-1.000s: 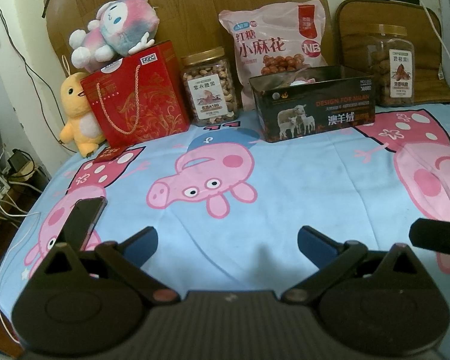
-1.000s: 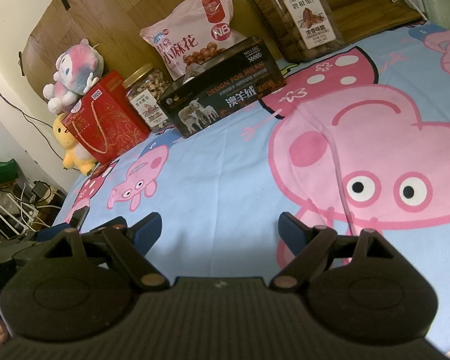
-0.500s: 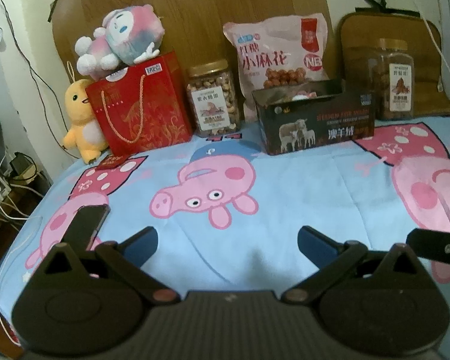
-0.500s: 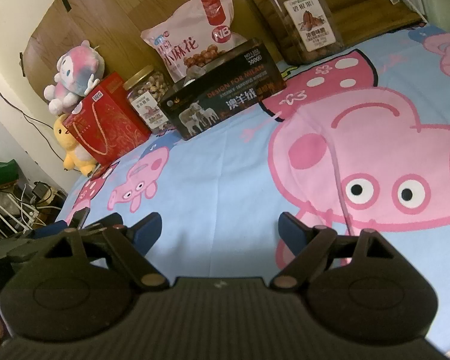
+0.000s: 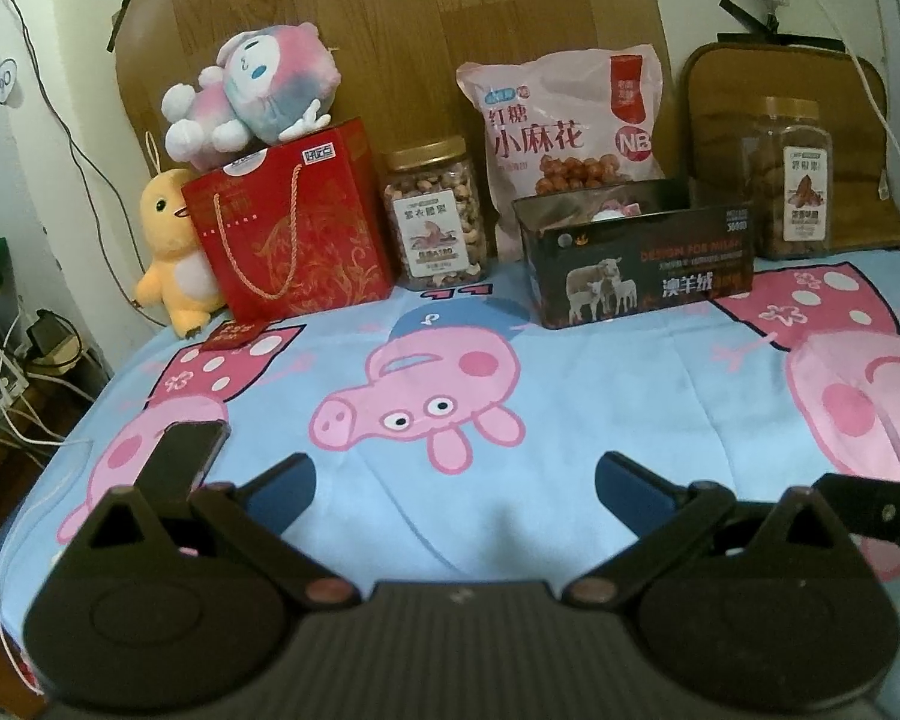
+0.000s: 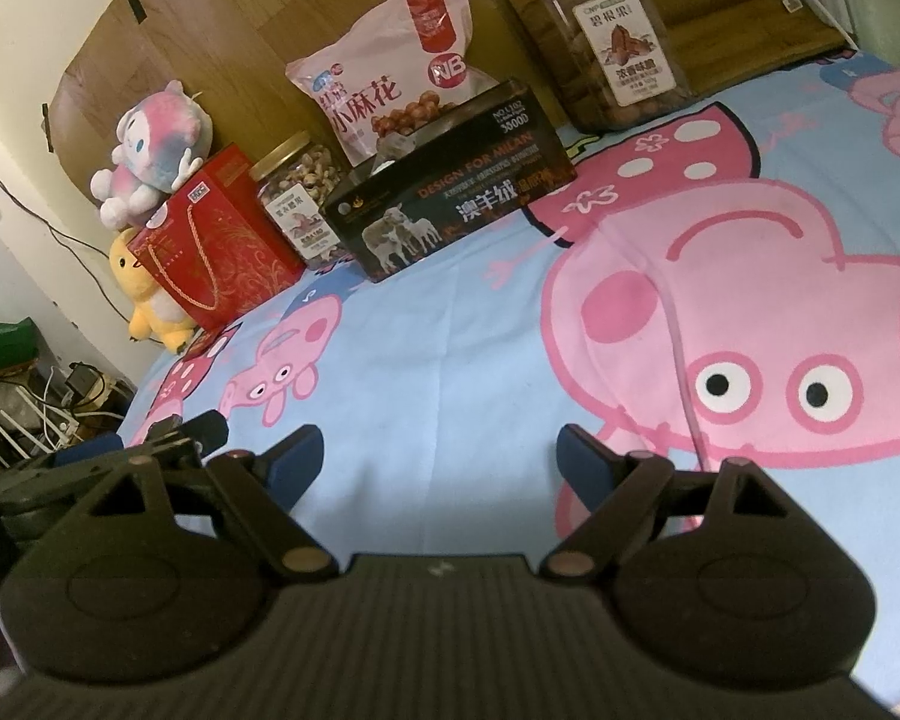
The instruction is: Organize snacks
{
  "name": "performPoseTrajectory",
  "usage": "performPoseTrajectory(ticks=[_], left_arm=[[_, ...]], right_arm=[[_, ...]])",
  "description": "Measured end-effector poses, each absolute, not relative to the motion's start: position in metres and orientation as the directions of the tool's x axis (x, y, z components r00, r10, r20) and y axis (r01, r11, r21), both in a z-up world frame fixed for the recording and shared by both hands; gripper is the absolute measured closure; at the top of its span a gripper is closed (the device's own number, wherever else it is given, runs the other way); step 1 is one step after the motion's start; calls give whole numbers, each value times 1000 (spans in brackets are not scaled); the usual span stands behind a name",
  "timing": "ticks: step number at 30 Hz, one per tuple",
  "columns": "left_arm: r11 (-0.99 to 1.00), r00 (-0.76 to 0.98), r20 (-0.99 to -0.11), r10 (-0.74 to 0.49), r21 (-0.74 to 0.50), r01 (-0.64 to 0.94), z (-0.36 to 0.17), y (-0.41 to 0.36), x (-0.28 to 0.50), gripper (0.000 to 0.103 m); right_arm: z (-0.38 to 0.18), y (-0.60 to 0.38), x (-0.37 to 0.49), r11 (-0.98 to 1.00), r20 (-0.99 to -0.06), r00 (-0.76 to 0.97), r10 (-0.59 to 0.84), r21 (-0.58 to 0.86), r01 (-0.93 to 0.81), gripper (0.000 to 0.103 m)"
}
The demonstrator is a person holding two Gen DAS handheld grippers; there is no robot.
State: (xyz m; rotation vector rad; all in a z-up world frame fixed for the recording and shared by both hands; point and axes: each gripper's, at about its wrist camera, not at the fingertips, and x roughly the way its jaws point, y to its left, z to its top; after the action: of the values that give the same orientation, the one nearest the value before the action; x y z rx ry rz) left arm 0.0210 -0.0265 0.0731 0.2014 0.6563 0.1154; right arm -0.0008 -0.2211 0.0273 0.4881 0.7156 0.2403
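Since the earlier frames, the left tool had been raised and tipped up slightly, so that the row of snacks sat lower in its view; the right tool had hardly been shifted. Both tools were held with fingers spread wide and nothing between them, low over the bed and its cartoon-pig sheet. A dark phone was seen lying on the sheet just beyond the left tool's left finger.

Well apart from both tools, along the wooden headboard, the snacks were lined up: a red gift bag, a gold-lidded jar of nuts, a pink bag of fried dough twists and, farthest right, a jar of pecans. In front of the pink bag a dark open box printed with sheep was set, with some small pale items partly visible inside; what they were could not be told. A pink plush toy was perched on the gift bag, and a yellow plush duck leaned beside it.

No snack had been gripped, so the task was judged barely begun, with every jar and bag left to be reached and, presumably, gathered at the box.
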Motion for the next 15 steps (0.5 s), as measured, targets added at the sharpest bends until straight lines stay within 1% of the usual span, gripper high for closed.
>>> performPoseTrajectory(ticks=[15], left_arm=[[965,762,-619,190,260,-30,64,-30,26,0]], right_arm=[[28,-220,-1,858,-568,733,374,511,-41,16]])
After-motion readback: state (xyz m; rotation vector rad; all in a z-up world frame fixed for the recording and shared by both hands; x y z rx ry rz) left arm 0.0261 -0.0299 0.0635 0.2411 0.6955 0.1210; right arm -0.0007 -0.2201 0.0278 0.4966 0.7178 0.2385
